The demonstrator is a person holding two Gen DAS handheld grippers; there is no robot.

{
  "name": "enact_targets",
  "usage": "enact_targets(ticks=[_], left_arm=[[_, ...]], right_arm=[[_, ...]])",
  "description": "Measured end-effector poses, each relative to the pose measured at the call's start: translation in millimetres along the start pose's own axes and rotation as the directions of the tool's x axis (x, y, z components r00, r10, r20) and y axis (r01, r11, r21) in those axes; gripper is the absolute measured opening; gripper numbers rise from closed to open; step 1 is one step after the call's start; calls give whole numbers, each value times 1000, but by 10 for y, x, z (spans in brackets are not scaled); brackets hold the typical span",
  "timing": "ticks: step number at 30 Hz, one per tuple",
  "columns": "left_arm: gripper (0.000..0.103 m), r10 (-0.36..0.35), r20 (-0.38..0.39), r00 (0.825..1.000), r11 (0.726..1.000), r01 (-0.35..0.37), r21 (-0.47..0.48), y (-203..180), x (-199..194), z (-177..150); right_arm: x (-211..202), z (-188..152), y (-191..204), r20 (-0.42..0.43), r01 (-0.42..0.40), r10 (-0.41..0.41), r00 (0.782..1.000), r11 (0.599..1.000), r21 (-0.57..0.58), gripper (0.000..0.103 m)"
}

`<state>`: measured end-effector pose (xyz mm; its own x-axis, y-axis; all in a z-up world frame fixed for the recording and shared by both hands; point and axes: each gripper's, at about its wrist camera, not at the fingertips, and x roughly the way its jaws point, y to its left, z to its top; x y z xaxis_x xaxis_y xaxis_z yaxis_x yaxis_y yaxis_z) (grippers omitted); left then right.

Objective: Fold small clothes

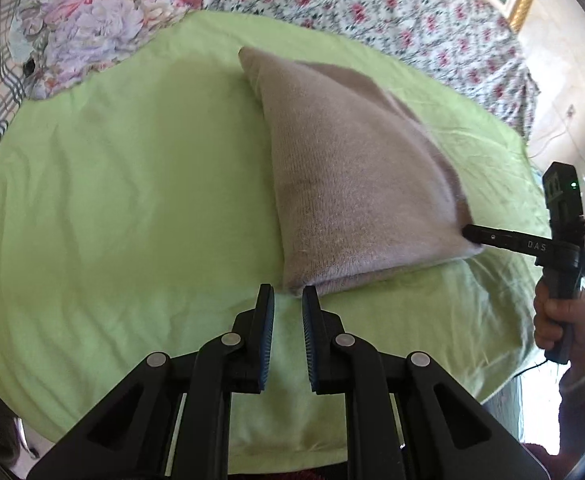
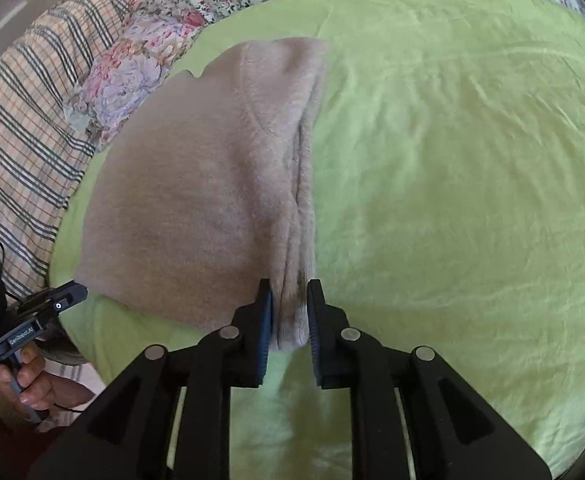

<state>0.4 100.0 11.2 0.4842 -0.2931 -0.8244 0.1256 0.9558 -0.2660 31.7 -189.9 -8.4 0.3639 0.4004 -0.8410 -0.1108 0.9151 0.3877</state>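
A folded beige knit garment (image 1: pixel 352 176) lies on a green sheet (image 1: pixel 132 200). My left gripper (image 1: pixel 288 296) is open and empty, its tips just short of the garment's near corner. My right gripper (image 2: pixel 290 292) is open, its jaws standing either side of the garment's layered edge (image 2: pixel 292 320) without pinching it. The garment fills the left middle of the right wrist view (image 2: pixel 196 184). The right gripper also shows in the left wrist view (image 1: pixel 468 234), touching the garment's right corner. The left gripper shows at the lower left of the right wrist view (image 2: pixel 80 292).
The green sheet (image 2: pixel 452 160) covers a bed. A floral quilt (image 1: pixel 372 0) lies behind it, a crumpled floral cloth (image 1: pixel 92 28) at the back left, and a plaid cloth (image 2: pixel 24 120) beside that. The bed's edge (image 1: pixel 504 384) drops off at the right.
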Motion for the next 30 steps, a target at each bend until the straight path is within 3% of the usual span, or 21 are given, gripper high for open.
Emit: enact_targets(ticks=[6, 11, 14, 19, 21, 24, 28, 30], left_arm=[[14, -84, 85, 993, 996, 86, -20, 90, -143, 419], [15, -169, 106, 980, 986, 169, 1, -11, 13, 900], [15, -167, 120, 979, 985, 161, 54, -142, 176, 1171], [15, -187, 79, 979, 981, 183, 63, -125, 501, 1441], [12, -206, 25, 978, 978, 205, 36, -92, 673, 1441], [10, -163, -28, 986, 986, 164, 35, -78, 872, 1323], [10, -167, -17, 986, 986, 168, 23, -70, 928, 1251], [9, -189, -16, 982, 982, 189, -6, -51, 909, 1277]], right_arm=[[-402, 255, -46, 122, -23, 18, 992, 999, 41, 20], [-314, 723, 153, 184, -106, 99, 978, 994, 27, 20], [-50, 1045, 335, 162, -169, 165, 973, 986, 11, 20], [465, 1462, 446, 78, -186, 186, 980, 983, -4, 20], [666, 1541, 423, 34, -176, 176, 984, 984, -7, 20], [875, 1562, 230, -4, -83, 83, 997, 996, 19, 18], [941, 1575, -16, 19, -82, 81, 997, 992, 92, 2], [885, 1566, -44, 37, -85, 81, 996, 991, 105, 2]])
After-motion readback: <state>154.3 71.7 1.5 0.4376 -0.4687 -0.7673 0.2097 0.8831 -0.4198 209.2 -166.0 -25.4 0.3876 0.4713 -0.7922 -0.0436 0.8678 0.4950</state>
